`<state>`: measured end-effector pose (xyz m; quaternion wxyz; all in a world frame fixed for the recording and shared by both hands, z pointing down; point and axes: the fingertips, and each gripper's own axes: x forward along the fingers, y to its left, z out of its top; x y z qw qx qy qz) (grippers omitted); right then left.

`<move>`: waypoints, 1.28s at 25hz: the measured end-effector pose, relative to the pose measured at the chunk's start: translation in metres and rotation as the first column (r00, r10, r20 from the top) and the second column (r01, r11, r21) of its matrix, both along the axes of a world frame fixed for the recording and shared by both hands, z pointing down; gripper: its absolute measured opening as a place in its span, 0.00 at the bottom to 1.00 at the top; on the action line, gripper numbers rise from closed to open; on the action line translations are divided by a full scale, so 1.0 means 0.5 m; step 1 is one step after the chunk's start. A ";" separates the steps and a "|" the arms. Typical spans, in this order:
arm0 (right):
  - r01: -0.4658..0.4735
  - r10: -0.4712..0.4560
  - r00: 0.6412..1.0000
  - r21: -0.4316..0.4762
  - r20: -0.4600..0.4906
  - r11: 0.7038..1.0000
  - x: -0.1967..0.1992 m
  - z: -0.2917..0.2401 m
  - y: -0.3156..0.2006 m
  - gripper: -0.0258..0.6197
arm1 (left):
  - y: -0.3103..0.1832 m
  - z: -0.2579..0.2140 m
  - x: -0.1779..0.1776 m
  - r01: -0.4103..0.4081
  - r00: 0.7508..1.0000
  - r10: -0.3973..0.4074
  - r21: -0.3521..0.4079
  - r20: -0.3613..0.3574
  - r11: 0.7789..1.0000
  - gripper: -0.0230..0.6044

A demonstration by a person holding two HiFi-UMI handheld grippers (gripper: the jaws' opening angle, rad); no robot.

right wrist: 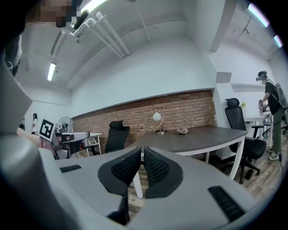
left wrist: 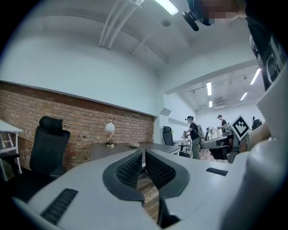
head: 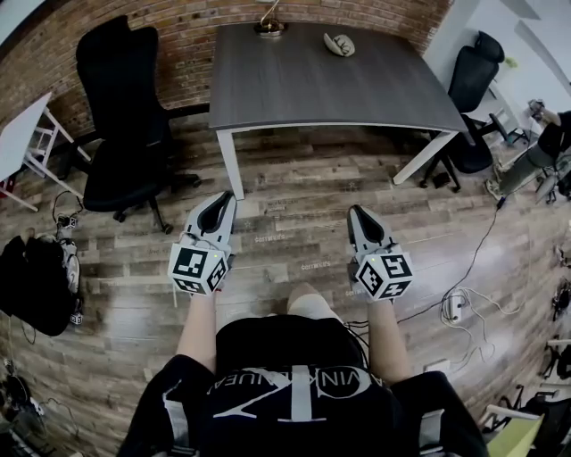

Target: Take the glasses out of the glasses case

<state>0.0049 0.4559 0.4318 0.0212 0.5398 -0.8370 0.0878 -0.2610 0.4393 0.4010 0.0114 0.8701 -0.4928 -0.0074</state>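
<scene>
two grippers, each a grey plastic wedge with a black-and-white marker cube at the back, hang over the wood-plank floor, well apart from the table (head: pixel 330 89). the left gripper (head: pixel 228 195) is clenched with nothing in it: its two black, ribbed pads (left wrist: pixel 130 168) meet at the tips. the right gripper (head: pixel 354 211) is clenched the same way, its dimpled pads (right wrist: pixel 126 167) pressed together on nothing.

the table has one dark grey, wood-grained top with a curved near edge, and white legs. one small, rounded, tan case (head: pixel 339 44) lies near the table's far edge, toward the far right corner, untouched. whether it is open i cannot tell. one lamp (head: pixel 269 25) with a white globe shade and a brass base stands at the far edge, left of the case.

two black padded office chairs stand by: one (head: pixel 125 116) off the table's left edge, one (head: pixel 471 80) off its right. behind runs a red brick wall (right wrist: pixel 180 108).
</scene>
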 end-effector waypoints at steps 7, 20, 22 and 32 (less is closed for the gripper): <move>-0.024 0.025 0.999 -0.042 0.030 0.999 0.013 0.022 -0.043 0.10 | -0.023 0.013 0.015 -0.027 1.000 0.027 -0.015 0.016 1.000 0.07; -0.022 0.025 0.996 -0.033 0.082 0.999 0.059 0.028 -0.241 0.10 | -0.226 0.026 0.055 -0.013 1.000 0.012 -0.057 -0.011 0.998 0.07; -0.024 0.028 0.995 -0.044 0.092 0.999 0.070 0.034 -0.275 0.10 | -0.264 0.026 0.066 -0.011 1.000 0.010 -0.067 -0.004 0.998 0.07; -0.039 0.048 0.993 -0.090 0.107 0.995 0.155 0.054 -0.445 0.10 | -0.450 0.024 0.154 -0.019 1.000 0.018 -0.099 -0.006 0.995 0.07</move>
